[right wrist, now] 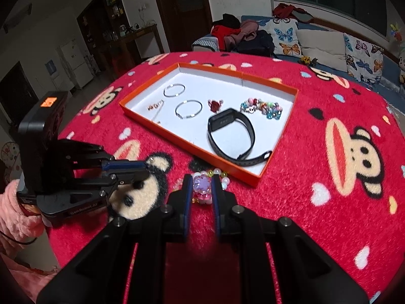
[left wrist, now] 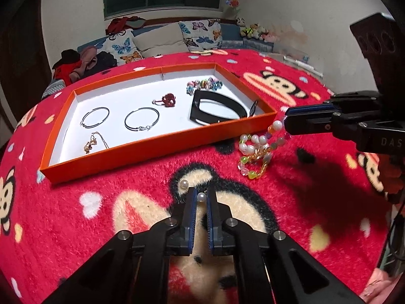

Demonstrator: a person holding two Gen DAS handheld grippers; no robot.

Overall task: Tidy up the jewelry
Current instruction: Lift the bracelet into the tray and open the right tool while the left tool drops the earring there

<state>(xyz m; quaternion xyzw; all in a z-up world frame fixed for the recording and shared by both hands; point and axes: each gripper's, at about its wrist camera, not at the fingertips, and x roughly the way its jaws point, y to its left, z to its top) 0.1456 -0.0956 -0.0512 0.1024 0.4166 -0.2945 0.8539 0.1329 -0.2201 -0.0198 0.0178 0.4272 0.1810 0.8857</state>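
While the red fleece blanket (left wrist: pixel 152 202) fills most of both views, the orange tray (left wrist: pixel 157 149) sits across the middle of the left wrist frame, and I judge it the collecting place, since two thin bangles (left wrist: pixel 141 119), a black smart band (left wrist: pixel 217 109), a bead bracelet (left wrist: pixel 203 84), a gold chain (left wrist: pixel 93 143) and a small red piece (left wrist: pixel 168 100) already lie spaced out on its white floor. Its near wall is low, so anything carried in needs only a slight lift, and I see bare floor left of the black band. Outside the tray's right corner lies the pastel bead string (left wrist: pixel 255 154), one end pinched in my right gripper (right wrist: pixel 201 190), whose jaws are nearly closed on a purple flower bead (right wrist: pixel 201 185). At the bottom centre of the left frame, my left gripper (left wrist: pixel 201 198) has closed to a narrow gap on a pearl (left wrist: pixel 201 197); a second pearl (left wrist: pixel 184 184) sits just beside the fingertip, upper left, apparently its pair.
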